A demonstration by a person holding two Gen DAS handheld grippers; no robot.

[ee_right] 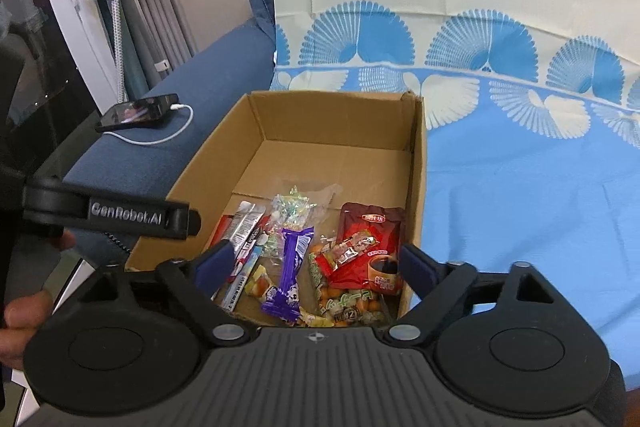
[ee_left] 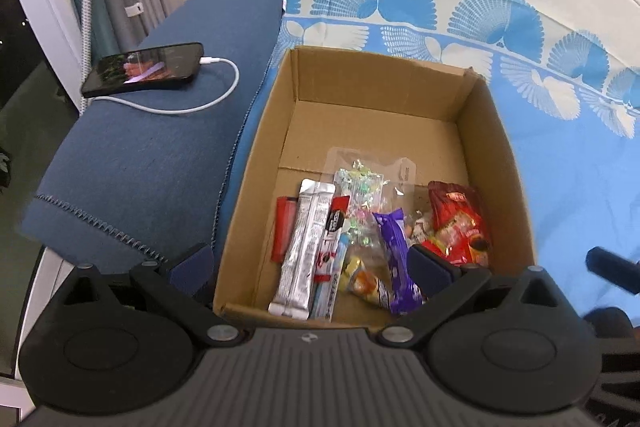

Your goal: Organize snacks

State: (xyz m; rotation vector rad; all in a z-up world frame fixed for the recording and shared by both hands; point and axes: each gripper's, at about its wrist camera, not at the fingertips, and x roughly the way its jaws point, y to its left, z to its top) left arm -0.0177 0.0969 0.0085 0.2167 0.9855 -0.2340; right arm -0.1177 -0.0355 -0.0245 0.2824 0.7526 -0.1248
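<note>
An open cardboard box (ee_left: 472, 131) (ee_right: 416, 163) sits on the blue patterned sheet. Snacks lie in its near half: a silver stick pack (ee_left: 302, 247) (ee_right: 246, 225), a purple wrapper (ee_left: 394, 251) (ee_right: 292, 267), a red pouch (ee_left: 458, 223) (ee_right: 370, 247), a clear bag of small candies (ee_left: 362, 203) (ee_right: 290, 209), and orange candies (ee_right: 340, 301). My left gripper (ee_left: 310, 267) is open and empty, above the box's near edge. My right gripper (ee_right: 316, 261) is open and empty, above the near snacks. The left gripper's body (ee_right: 108, 213) shows at the left of the right wrist view.
A phone (ee_left: 146, 69) (ee_right: 140, 111) on a white charging cable (ee_left: 192, 103) lies on the blue sofa arm (ee_left: 140, 163) left of the box. Curtains and a window frame stand far left. The blue sheet (ee_left: 580, 187) spreads right of the box.
</note>
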